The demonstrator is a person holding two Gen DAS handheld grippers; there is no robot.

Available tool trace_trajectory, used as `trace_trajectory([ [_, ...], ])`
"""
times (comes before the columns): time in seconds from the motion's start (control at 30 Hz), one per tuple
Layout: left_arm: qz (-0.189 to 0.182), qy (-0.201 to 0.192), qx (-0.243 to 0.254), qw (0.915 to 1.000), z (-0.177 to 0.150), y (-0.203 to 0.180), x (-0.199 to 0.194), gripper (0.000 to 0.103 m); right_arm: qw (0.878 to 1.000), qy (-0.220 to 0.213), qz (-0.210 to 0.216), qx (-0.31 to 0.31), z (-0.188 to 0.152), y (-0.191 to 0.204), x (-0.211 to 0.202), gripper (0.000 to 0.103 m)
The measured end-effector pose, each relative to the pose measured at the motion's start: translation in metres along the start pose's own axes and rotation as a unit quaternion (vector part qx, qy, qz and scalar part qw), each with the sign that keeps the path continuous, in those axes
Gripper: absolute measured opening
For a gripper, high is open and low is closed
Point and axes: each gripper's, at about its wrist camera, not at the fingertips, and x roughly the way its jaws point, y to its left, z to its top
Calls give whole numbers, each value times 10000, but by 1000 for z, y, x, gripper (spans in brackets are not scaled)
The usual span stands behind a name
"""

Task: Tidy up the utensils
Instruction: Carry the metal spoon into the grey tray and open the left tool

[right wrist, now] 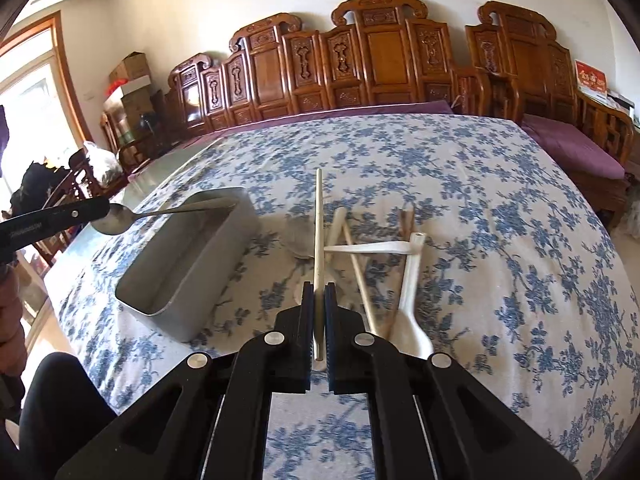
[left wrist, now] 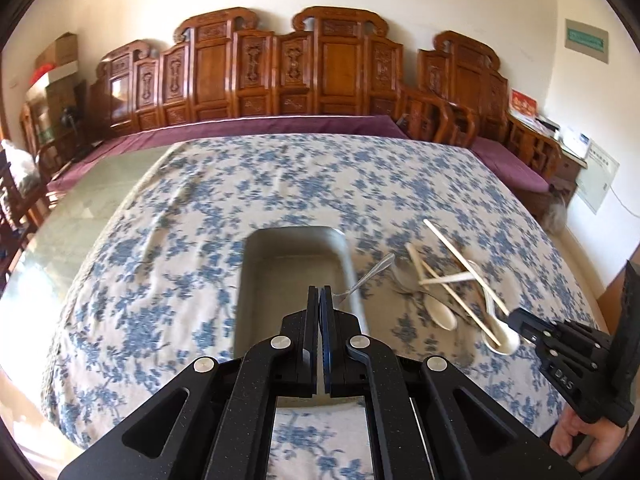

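Tray (right wrist: 192, 264) on the tablecloth (right wrist: 480, 200), left of the spoon-and-chopstick heap (right wrist: 376, 256); bench (right wrist: 360, 60) behind.

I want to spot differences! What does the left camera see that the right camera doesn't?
Only the left view shows the green sign on the wall and the right gripper seen from the side, reaching into the pile. Only the right view shows the spoon's bowl pinched in the left gripper, and the chopstick running between the right gripper's fingers. Both show the tin, the pile of white spoons and the flowery cloth.
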Motion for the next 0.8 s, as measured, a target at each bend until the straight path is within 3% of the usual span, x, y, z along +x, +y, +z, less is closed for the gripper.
trace_trajectory([
  [0.17,165,-39,-125,9998,0,20,9,0,9999,34,85,-119,3,15,5,6],
  [0.5,684,-49,131,9976,1,32,49,0,9992,218,166,-293,5,38,27,6],
  [0.8,739,234,242,9967,-9,35,80,0,9985,367,140,-384,5,50,42,6],
])
